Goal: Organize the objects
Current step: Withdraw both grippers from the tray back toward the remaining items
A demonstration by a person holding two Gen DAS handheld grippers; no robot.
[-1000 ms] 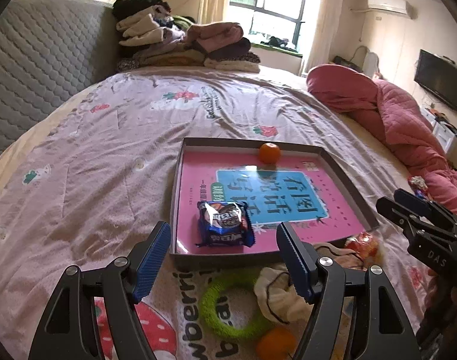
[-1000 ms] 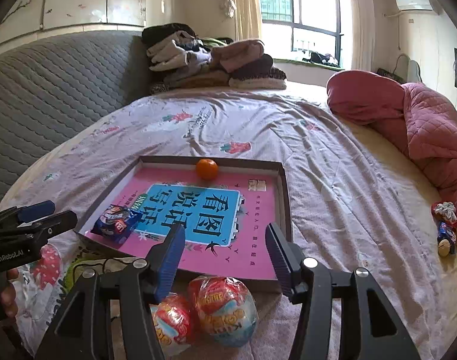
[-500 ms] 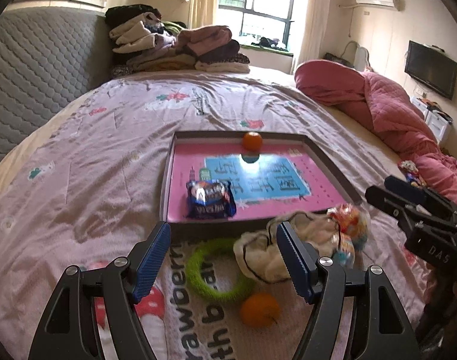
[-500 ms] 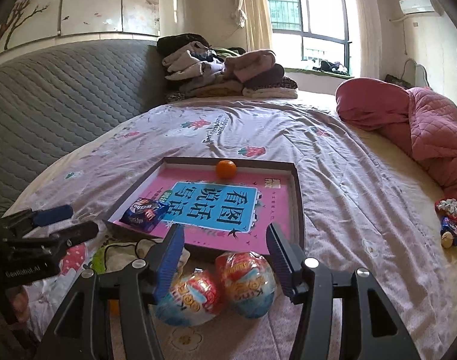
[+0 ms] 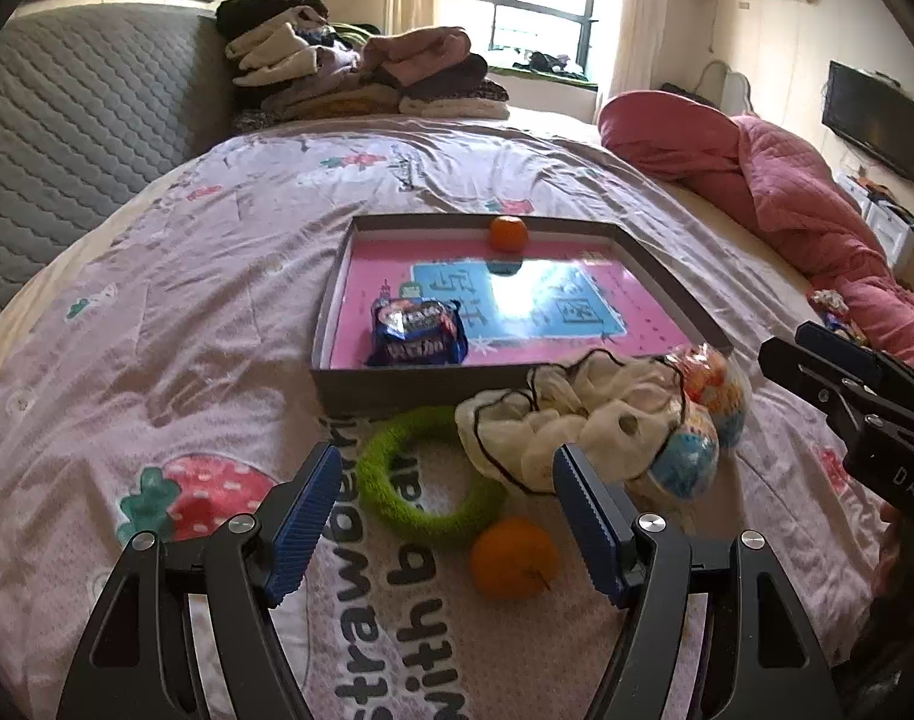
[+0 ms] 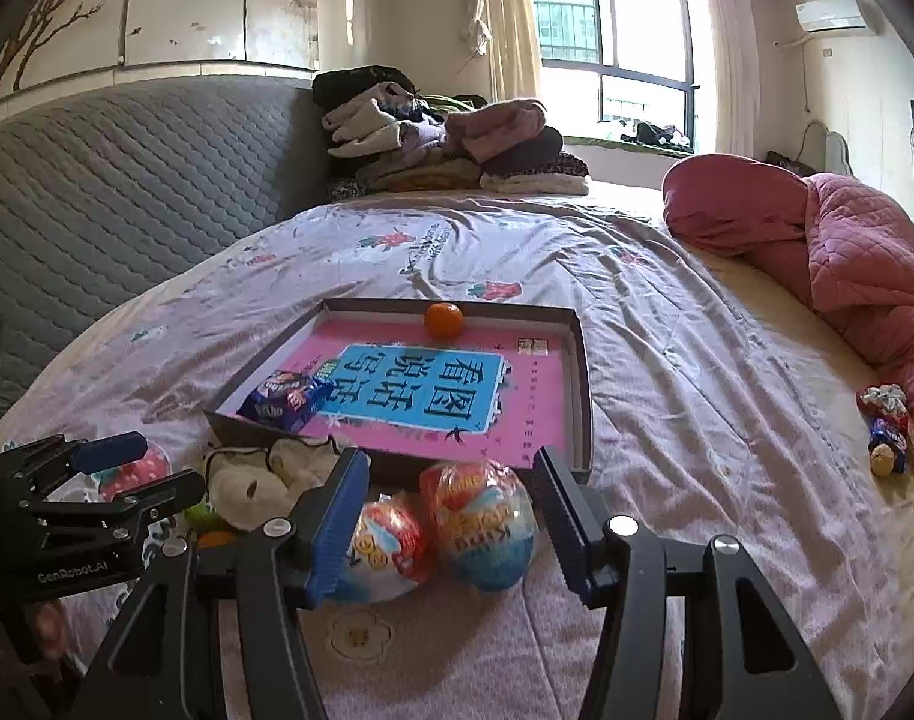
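Note:
A shallow grey tray with a pink base lies on the bed and holds an orange and a blue snack packet. In front of it lie a green ring, a cream scrunchie, a second orange and two wrapped toy eggs. My left gripper is open and empty above the ring and orange. My right gripper is open around the two eggs without touching them.
A pile of folded clothes sits at the far end by the grey headboard. A pink quilt lies along the right side. Small wrapped items lie near the right edge.
Both grippers have pulled back from the tray. The ring, scrunchie, near orange and eggs now show further ahead of the fingers. Both jaws stay open.

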